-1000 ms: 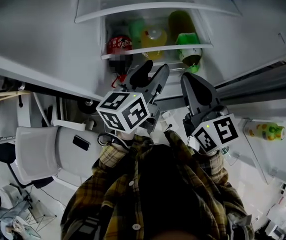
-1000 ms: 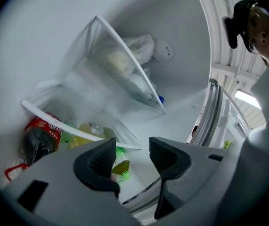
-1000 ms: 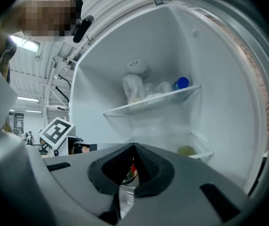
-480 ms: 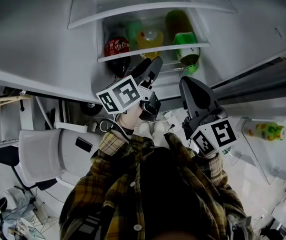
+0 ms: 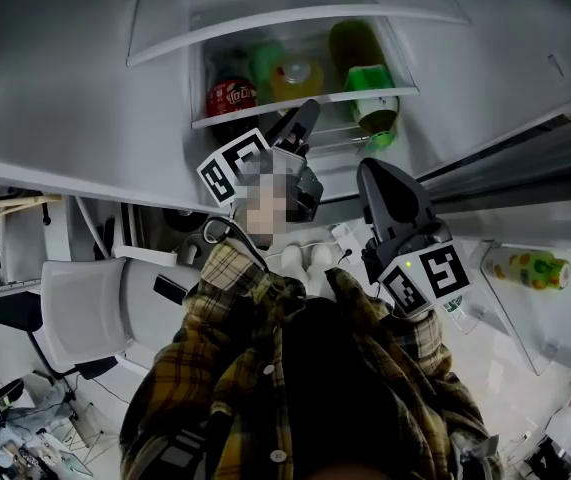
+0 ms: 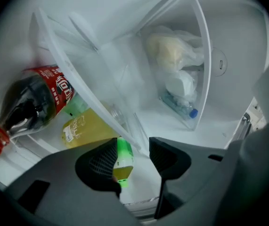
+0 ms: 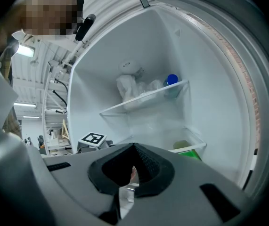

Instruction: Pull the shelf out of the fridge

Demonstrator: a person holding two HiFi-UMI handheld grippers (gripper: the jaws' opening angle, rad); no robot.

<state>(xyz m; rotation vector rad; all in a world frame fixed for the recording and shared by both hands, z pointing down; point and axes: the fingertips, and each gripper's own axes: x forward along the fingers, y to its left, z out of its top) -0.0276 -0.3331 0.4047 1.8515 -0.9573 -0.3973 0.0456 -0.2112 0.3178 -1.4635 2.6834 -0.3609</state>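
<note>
- The right gripper (image 5: pixel 377 168), nearest the person and well back from the shelf, has its jaws pressed together on nothing.
- The left gripper (image 6: pixel 133 159) is just short of the shelf's front edge, jaws spread and empty (only a green bottle (image 6: pixel 122 161) shows through the gap).
- The shelf (image 5: pixel 305 101) sits fully inside the fridge: a clear pane with a pale front rim. It is probably stiff, smooth and breakable, so I would pinch the rim squarely near its middle rather than the bare pane.
- Along the shelf lie a cola bottle (image 5: pixel 230 96), a yellow bottle (image 5: pixel 300 73) and the green one. Through the clear pane I cannot tell whether they rest on it or under it. If on it, the shelf will pull heavy and the bottles may roll.
- The fridge side walls hug both ends of the shelf, so the only way out is straight toward the person. The space in front looks open.
- Beyond the shelf, a second shelf (image 7: pixel 143 98) carries a white bag and a blue-capped bottle, well apart from it.
</note>
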